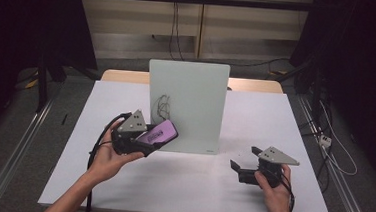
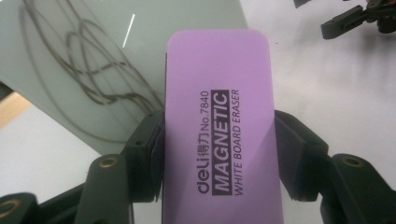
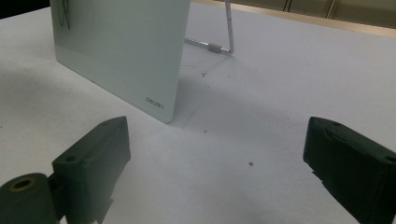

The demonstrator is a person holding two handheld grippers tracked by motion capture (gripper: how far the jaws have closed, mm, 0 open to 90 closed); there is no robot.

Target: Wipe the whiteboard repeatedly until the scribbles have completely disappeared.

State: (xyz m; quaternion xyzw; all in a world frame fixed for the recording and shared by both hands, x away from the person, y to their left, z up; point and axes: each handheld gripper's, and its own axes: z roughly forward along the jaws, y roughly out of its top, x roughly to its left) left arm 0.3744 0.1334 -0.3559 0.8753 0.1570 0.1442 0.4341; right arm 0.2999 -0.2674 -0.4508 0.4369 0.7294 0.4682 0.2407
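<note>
I have the left gripper [image 1: 148, 144] clamped across the short sides of the purple eraser [image 2: 219, 135]. The eraser's long axis runs straight out from the jaws, its far end aimed at the whiteboard [image 1: 191, 101], just short of the scribble [image 1: 162, 105] low on the board's left part. My right gripper [image 1: 245, 160] rests near the board's lower right corner, jaws wide apart, holding nothing.

The purple magnetic whiteboard eraser [image 1: 160, 132], printed face up, sits left of centre in the high view, tilted up-right toward the scribbled marks [image 1: 162, 105] on the upright whiteboard [image 1: 196, 106]
</note>
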